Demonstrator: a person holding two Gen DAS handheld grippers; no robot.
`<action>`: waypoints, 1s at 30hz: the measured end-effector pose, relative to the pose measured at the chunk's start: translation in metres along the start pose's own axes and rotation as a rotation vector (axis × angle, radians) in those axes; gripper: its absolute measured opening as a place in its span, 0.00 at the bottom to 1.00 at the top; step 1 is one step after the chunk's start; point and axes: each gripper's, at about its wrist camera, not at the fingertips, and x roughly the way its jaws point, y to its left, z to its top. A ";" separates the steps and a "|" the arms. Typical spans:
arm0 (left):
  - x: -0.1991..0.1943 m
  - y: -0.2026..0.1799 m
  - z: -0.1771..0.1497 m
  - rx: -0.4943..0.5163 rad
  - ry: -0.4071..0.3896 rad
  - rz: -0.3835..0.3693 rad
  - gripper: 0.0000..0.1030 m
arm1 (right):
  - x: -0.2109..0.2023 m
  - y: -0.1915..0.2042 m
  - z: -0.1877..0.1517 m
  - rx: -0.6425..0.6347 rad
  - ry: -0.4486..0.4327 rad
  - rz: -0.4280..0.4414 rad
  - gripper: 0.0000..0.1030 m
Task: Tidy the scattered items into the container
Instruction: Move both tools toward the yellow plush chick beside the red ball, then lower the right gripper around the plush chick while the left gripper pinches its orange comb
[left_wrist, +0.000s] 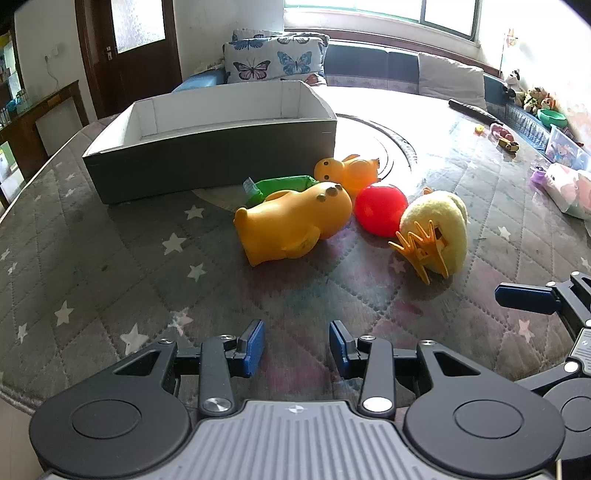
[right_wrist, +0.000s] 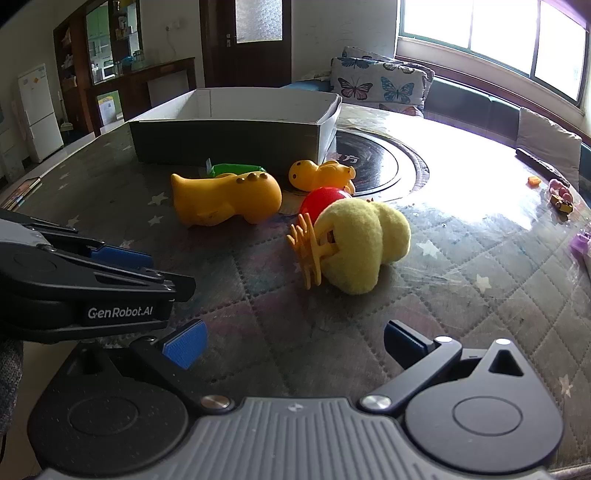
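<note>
An open grey cardboard box (left_wrist: 207, 155) (right_wrist: 229, 140) stands at the back of the round table. In front of it lie a large orange rubber animal (left_wrist: 291, 225) (right_wrist: 225, 201), a small orange duck (left_wrist: 347, 170) (right_wrist: 319, 175), a red ball (left_wrist: 380, 210) (right_wrist: 319, 201), a green packet (left_wrist: 280, 184) (right_wrist: 232, 168) and a yellow plush chick with orange feet (left_wrist: 436, 232) (right_wrist: 354, 243). My left gripper (left_wrist: 296, 347) is open and empty, short of the orange animal. My right gripper (right_wrist: 295, 345) is open and empty, short of the plush chick.
The table wears a quilted star-pattern cover (left_wrist: 110, 266) with a dark turntable (right_wrist: 384, 166) at its centre. Small toys (left_wrist: 504, 138) and bags (left_wrist: 565, 184) lie at the right edge. A sofa with butterfly cushions (left_wrist: 273, 61) stands behind.
</note>
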 end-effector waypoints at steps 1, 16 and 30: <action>0.001 0.000 0.001 -0.001 0.001 -0.001 0.40 | 0.001 -0.001 0.001 0.000 -0.001 0.000 1.00; 0.010 -0.007 0.023 0.008 0.006 -0.073 0.40 | 0.009 -0.024 0.011 0.039 -0.015 -0.014 0.95; 0.002 -0.031 0.039 0.046 -0.010 -0.227 0.40 | 0.003 -0.056 0.009 0.084 -0.018 -0.036 0.84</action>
